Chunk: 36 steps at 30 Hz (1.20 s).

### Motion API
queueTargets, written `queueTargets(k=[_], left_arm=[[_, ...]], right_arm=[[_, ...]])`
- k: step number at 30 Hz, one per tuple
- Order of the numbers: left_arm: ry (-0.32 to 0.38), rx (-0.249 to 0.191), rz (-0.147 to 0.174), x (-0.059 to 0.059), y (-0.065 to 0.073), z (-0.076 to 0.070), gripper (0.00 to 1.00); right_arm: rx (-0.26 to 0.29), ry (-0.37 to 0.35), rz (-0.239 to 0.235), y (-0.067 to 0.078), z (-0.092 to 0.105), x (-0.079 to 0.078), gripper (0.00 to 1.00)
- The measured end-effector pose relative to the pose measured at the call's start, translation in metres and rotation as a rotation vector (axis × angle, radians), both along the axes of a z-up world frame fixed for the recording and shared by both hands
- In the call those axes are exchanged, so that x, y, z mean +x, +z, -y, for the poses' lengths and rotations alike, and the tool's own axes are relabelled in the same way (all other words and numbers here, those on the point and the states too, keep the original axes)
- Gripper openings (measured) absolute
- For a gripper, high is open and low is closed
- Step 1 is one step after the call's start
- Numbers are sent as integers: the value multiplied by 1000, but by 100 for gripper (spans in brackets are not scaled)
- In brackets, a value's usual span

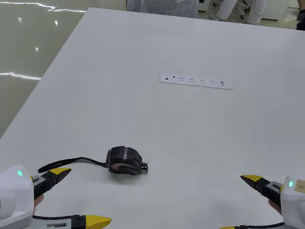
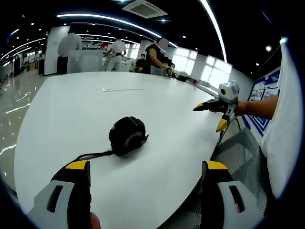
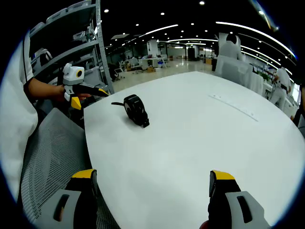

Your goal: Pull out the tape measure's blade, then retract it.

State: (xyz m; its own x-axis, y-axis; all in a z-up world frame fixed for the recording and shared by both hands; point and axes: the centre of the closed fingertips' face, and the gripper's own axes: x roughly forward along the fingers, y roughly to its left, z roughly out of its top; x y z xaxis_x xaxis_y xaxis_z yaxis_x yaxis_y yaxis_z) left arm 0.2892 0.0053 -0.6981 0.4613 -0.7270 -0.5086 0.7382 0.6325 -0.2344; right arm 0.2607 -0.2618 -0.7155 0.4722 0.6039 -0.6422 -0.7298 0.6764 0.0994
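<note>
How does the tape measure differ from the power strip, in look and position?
The tape measure is black and rounded; the power strip is white, long and flat. The tape measure lies near the person's edge, the power strip farther out. The tape measure trails a black strap; the power strip does not. Both rest on the white table, unheld.

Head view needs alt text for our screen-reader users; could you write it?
A black tape measure lies on a white table, blade not pulled out, its strap trailing toward the open left gripper at bottom left. The open right gripper is at bottom right; a white power strip lies farther back.
</note>
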Motion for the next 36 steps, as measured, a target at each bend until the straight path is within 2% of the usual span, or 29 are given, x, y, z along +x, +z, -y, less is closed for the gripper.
queueTargets(k=[24, 36], left_arm=[[7, -3, 5, 2, 1, -3, 94], [-35, 22, -14, 7, -2, 2, 89]], right_arm=[[8, -3, -1, 0, -1, -1, 98], [8, 18, 0, -1, -10, 3, 99]])
